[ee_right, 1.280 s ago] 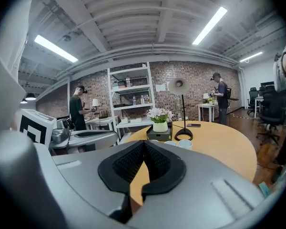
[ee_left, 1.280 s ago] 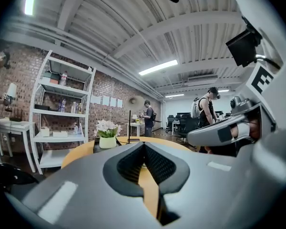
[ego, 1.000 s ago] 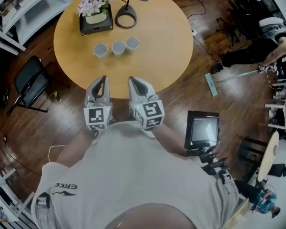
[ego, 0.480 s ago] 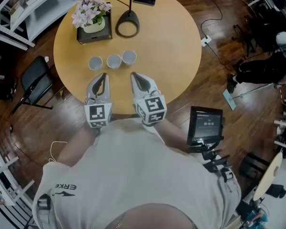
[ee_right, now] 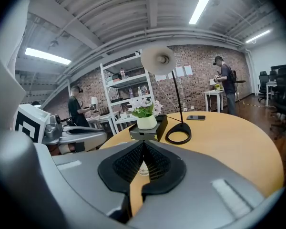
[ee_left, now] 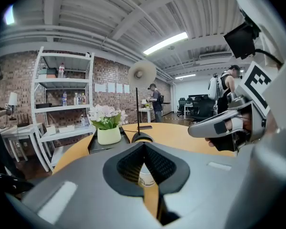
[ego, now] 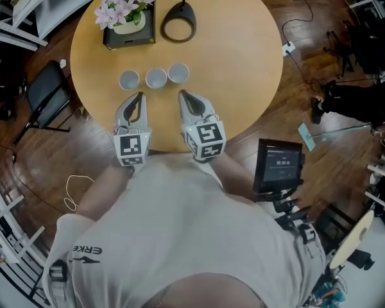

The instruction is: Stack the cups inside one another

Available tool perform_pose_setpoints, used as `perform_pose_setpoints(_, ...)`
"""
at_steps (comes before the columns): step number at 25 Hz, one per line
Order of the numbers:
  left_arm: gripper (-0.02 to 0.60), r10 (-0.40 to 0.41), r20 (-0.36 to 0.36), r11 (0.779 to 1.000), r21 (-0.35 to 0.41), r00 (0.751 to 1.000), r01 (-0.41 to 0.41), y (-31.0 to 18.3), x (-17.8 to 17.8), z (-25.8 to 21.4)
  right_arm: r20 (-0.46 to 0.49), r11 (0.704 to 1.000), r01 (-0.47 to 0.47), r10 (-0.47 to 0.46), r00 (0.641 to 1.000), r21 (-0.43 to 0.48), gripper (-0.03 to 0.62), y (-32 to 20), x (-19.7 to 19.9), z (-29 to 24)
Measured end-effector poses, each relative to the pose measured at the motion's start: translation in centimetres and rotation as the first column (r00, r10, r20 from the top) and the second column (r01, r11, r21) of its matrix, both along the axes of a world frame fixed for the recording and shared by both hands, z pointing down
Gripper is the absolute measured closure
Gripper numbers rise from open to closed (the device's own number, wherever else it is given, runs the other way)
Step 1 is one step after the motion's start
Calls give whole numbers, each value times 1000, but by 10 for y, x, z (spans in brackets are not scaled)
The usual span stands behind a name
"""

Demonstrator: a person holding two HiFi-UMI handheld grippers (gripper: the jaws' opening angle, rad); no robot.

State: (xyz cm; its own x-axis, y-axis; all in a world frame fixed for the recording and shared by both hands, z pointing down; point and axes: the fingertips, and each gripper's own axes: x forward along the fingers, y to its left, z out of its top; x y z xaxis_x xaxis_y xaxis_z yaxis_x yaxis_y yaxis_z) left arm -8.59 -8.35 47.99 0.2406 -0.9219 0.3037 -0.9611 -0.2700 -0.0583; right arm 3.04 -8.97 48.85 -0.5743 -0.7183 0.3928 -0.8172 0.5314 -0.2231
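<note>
Here, in the head view, three small pale cups stand apart in a row on the round wooden table [ego: 244, 56]: left cup [ego: 129, 79], middle cup [ego: 156, 77] and right cup [ego: 178, 73], none nested in another. The left gripper [ego: 138, 97] and right gripper [ego: 183, 95] are held side by side just short of the row, both empty. Behind the cups sit a potted pink-flowered plant [ego: 124, 8] on a black tray [ego: 147, 36] and the black ring base of a desk lamp [ego: 179, 25].

In the left gripper view, the left gripper [ee_left: 143, 145] has its jaws meeting at the tips with nothing between them. One cup [ee_left: 146, 176] shows beyond, through the hollow behind the tips.

In the right gripper view, the right gripper [ee_right: 143, 143] likewise has its jaws pressed together, and a cup [ee_right: 141, 168] stands on the table beyond.
</note>
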Motion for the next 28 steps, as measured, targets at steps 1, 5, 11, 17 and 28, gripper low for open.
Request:
perform_pose_setpoints(1,580,5,-4,1000,-8,1000,-5,-4,-2,4,-13,1000,-6,6,1000,-5,580,-3,-2,3)
perform_pose_setpoints(5,580,39,-16,999,-38,999,-39,-16,-10,23,-62,999,-19,16,998,-33,579,-10,-16,22)
perform_pose_setpoints(11,580,70,-38,994,-77,997,-73,-20,-11,31,-109,999,4,-9,994,-44,577,-13,-36,25)
perform_pose_setpoints(17,580,101,-53,987,-120,994,-106,-20,-10,51,-141,995,48,-60,988,-89,471,-13,-52,45)
perform_pose_setpoints(28,580,104,-35,964,-241,994,-110,-5,-21,102,-232,986,42,-78,970,-159,317,-9,-71,117)
